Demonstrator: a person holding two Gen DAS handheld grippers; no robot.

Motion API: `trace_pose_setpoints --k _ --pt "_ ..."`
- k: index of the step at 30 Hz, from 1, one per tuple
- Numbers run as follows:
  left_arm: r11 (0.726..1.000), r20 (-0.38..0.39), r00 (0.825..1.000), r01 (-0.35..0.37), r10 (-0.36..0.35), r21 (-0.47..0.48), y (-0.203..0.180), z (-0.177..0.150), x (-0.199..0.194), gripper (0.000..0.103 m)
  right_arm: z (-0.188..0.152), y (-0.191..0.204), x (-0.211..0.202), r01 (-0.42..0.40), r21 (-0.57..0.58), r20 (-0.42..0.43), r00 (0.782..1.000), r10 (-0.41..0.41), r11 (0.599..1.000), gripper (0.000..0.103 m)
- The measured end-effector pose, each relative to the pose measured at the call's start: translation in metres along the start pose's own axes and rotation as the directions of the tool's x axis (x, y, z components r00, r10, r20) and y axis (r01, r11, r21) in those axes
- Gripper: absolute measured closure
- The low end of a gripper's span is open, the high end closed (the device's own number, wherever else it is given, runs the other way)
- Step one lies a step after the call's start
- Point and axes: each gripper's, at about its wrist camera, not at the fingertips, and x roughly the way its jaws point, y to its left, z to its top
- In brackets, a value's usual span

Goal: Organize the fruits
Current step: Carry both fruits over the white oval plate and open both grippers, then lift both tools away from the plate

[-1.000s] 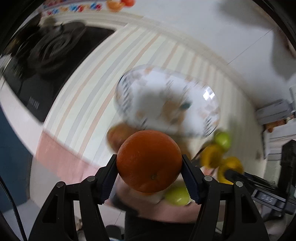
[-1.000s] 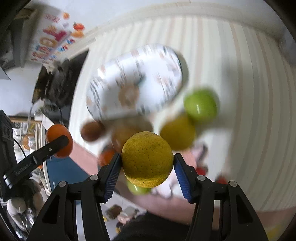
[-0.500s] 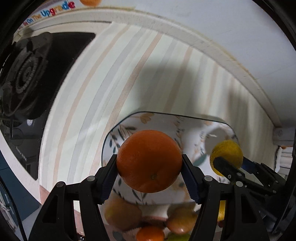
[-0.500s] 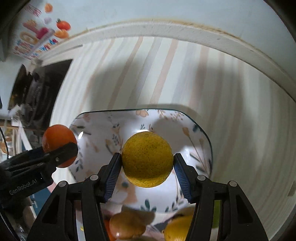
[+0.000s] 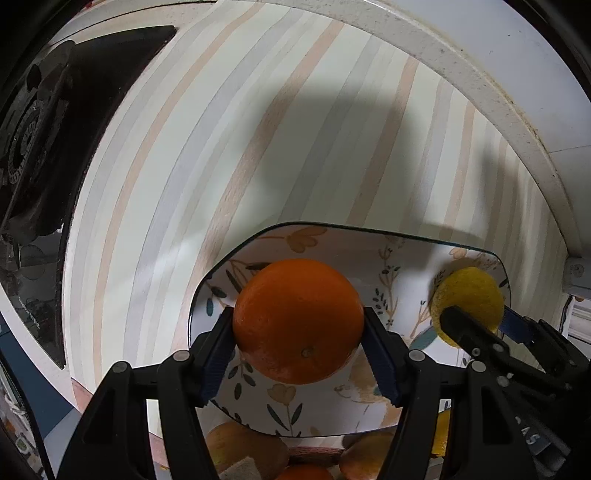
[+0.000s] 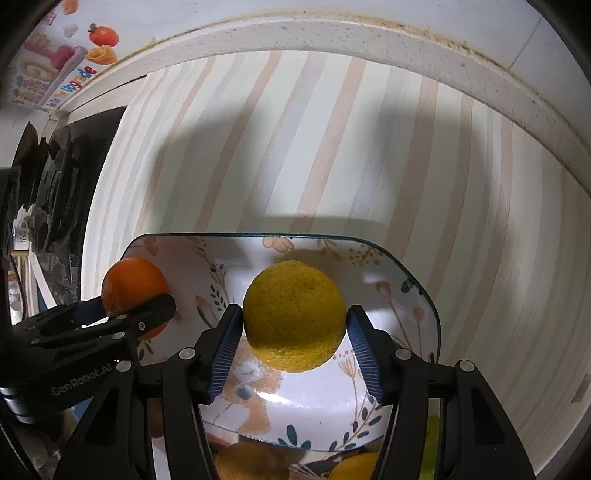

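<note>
Left wrist view, left gripper [image 5: 298, 343]: clenched on the orange [image 5: 298, 320], which sits squarely between the two blue ribbed pads [image 5: 218, 354], one pressing each flank.
Left wrist view, orange: round, glossy, finely dimpled skin, a small navel dot facing the camera low on its front; held above the plate [image 5: 369, 243].
Left wrist view, plate: shallow, rounded-rectangle shape, white glaze with a dark thin rim and painted leaves and flowers in teal, ochre and peach.
Left wrist view, right gripper [image 5: 476, 325]: enters from the right edge, black plastic body, gripping the yellow citrus [image 5: 467, 295] over the plate's right part.
Left wrist view, counter [image 5: 258, 129]: smooth surface with pale cream, grey and peach stripes; a black stove [image 5: 55, 122] lies at its left.
Left wrist view, loose fruit [image 5: 243, 448]: brownish-yellow rounds below the plate's near edge, partly hidden by the fingers.
Right wrist view, right gripper [image 6: 294, 339]: closed on the yellow citrus [image 6: 294, 315], centred between the blue ribbed pads [image 6: 364, 354].
Right wrist view, yellow citrus: round, coarse pitted peel, matte, a greenish tinge near the top; held above the plate [image 6: 406, 280].
Right wrist view, left gripper [image 6: 136, 306]: at the left, black, marked "GenRobot.AI", holding the orange [image 6: 131, 282] over the plate's left corner.
Right wrist view, wall ledge [image 6: 332, 33]: speckled off-white band curving behind the striped counter [image 6: 332, 129].
</note>
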Motion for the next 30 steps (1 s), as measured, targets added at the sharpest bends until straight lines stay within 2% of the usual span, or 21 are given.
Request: trace_pose_setpoints --k 2,4,5,6,12,17,21,26,30 --pt "1.000 0.002 1.000 -0.019 0.019 -0.003 -0.003 0.005 0.002 0.039 -0.001 -0.005 -0.009 -0.010 0.011 0.002 1.000 0.010 1.000 0.016" --pt "1.000 0.001 1.000 -0.029 0.029 -0.009 -0.004 0.009 0.001 0.036 -0.003 -0.009 -0.017 0.001 0.006 0.010 1.000 -0.001 1.000 0.016" --pt "1.000 0.009 1.000 -0.019 0.019 -0.017 -0.002 0.009 -0.001 0.022 -0.004 -0.011 -0.021 0.020 0.002 0.012 1.000 -0.020 1.000 0.013" --pt "1.000 0.018 1.000 -0.019 0.019 -0.018 -0.002 0.009 -0.004 0.013 -0.007 -0.012 -0.024 0.034 -0.003 0.014 0.999 -0.034 0.999 0.011" --pt "0.999 0.080 0.995 -0.052 0.053 -0.014 -0.003 -0.004 -0.029 0.013 -0.030 -0.019 -0.045 0.082 -0.018 0.025 0.996 -0.082 0.996 0.010" --pt "0.996 0.144 0.985 -0.091 0.091 -0.010 -0.008 -0.040 -0.051 0.013 -0.062 -0.020 -0.064 0.105 -0.044 0.047 0.994 -0.103 0.994 0.010" --pt "0.993 0.207 0.971 -0.118 0.120 -0.021 -0.010 -0.078 -0.070 0.013 -0.084 -0.013 -0.079 0.113 -0.076 0.082 0.991 -0.107 0.991 0.010" --pt "0.993 0.269 0.956 -0.113 0.121 -0.044 -0.016 -0.115 -0.095 0.013 -0.115 -0.010 -0.106 0.099 -0.112 0.124 0.989 -0.085 0.989 0.010" --pt "0.994 0.294 0.950 -0.093 0.106 -0.059 -0.021 -0.141 -0.111 0.013 -0.134 -0.006 -0.126 0.086 -0.137 0.157 0.986 -0.064 0.987 0.010"
